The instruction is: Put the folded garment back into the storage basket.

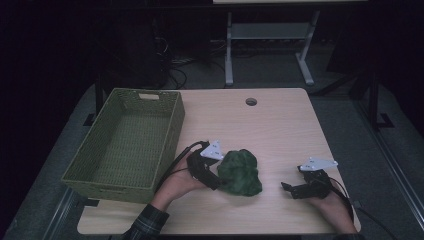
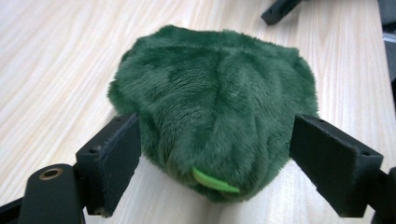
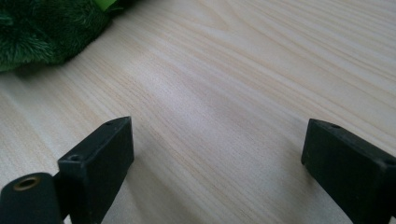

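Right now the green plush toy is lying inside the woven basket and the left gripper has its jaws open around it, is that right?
Not quite. The green plush toy lies on the wooden table, to the right of the woven basket, not inside it; the high view shows this. The rest holds: the left gripper has its jaws open on either side of the toy, as the left gripper view shows.

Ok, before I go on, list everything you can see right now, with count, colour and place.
table: one, light wood, with a round hole near its far edge
basket: one, olive green, woven, on the table's left side, nothing visible inside
plush toy: one, dark green with a small light green tab, near the table's front middle
metal stand: one, grey, on the floor beyond the table
left gripper: black, open, jaws on either side of the plush toy
right gripper: black, open, over bare table to the toy's right
sleeve: one, plaid, left forearm
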